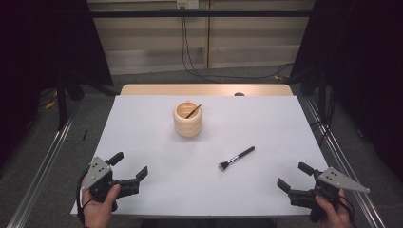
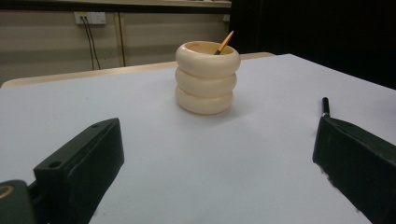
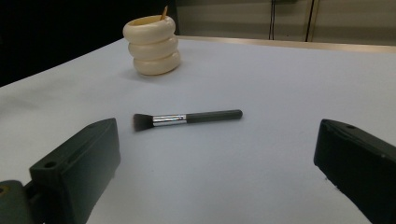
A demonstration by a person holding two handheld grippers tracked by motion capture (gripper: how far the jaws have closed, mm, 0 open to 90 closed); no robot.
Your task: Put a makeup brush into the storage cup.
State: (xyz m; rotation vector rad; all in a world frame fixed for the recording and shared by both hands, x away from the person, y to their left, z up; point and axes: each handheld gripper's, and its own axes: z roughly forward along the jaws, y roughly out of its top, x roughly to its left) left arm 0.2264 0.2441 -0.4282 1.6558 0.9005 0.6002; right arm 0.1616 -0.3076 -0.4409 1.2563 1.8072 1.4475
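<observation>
A cream ribbed holder (image 1: 187,119) (image 2: 206,77) (image 3: 151,45) stands at the table's middle back, with a thin wooden-handled stick (image 1: 194,110) (image 2: 224,42) leaning inside it. A black makeup brush (image 1: 236,158) (image 3: 187,118) with a silver ferrule lies flat right of centre; in the left gripper view its handle tip (image 2: 325,106) peeks out above the right jaw. My left gripper (image 1: 129,165) (image 2: 215,163) is open and empty at the front left corner. My right gripper (image 1: 294,175) (image 3: 219,163) is open and empty at the front right, facing the brush from a short way off.
The white table (image 1: 157,156) has a wooden strip (image 1: 204,89) along its far edge. Metal rails (image 1: 43,166) run along both sides on the floor. Cables (image 1: 190,57) hang from a wall socket beyond the table. Dark curtains flank the area.
</observation>
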